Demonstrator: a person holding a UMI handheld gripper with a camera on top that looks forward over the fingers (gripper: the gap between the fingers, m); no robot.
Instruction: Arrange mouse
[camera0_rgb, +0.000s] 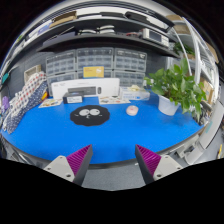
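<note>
A pale mouse (132, 110) lies on the blue table (110, 138), just right of a round black mouse pad (90, 115) that has a small white object on it. My gripper (113, 160) is open and empty, well back from both, above the table's near edge. Its two fingers (78, 160) with magenta pads stand wide apart, nothing between them.
A potted green plant (178, 88) stands at the right of the table. A white box-shaped device (82, 92) sits at the back, with shelves of small drawers (95, 62) behind it. A checked cloth (22, 105) hangs at the left.
</note>
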